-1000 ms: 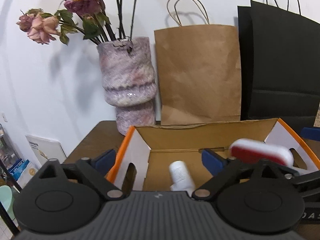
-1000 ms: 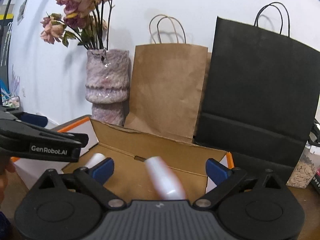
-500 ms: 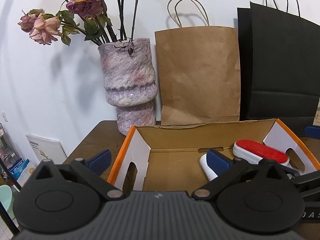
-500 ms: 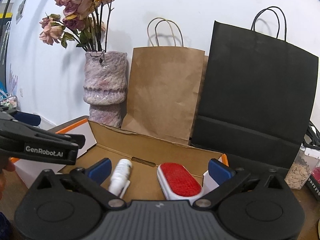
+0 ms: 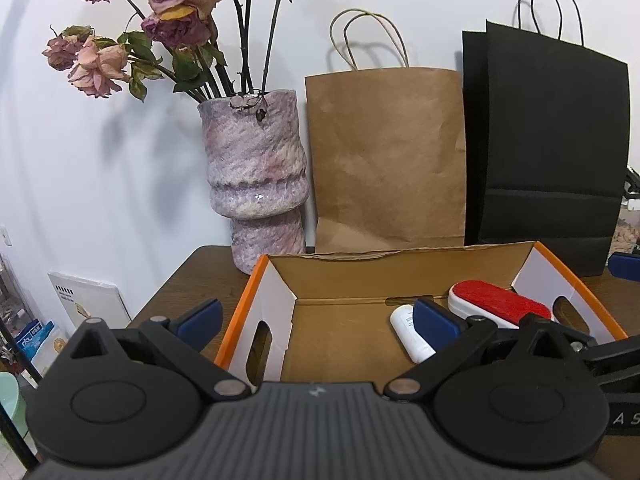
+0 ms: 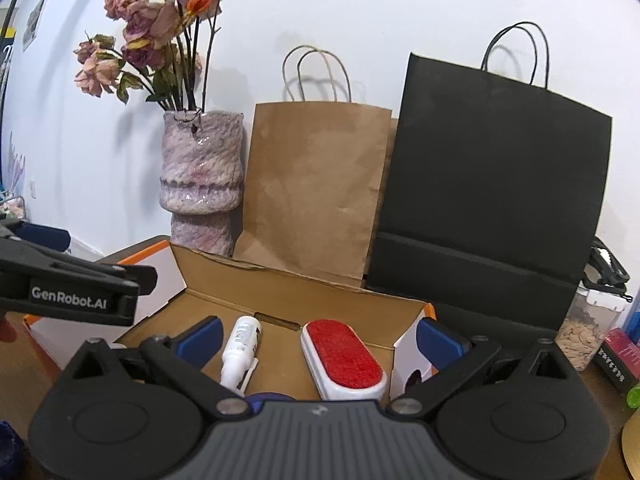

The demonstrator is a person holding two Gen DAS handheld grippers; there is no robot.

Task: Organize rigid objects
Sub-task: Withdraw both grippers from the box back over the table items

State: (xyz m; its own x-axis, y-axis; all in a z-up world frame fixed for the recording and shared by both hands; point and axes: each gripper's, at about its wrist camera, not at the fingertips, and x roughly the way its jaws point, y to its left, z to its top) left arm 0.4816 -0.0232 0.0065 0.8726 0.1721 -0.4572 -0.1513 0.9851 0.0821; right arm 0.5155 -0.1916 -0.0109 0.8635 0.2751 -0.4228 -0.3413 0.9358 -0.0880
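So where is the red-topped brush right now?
The red-topped brush lies flat inside the cardboard box, toward its right end, just right of the white bottle.

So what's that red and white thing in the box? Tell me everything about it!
The brush is a long oval with a white, plastic-looking base and a fuzzy red pad on top. It lies flat, red side up, on the floor of the cardboard box, near the right end wall, beside a white bottle. Neither tool holds it.
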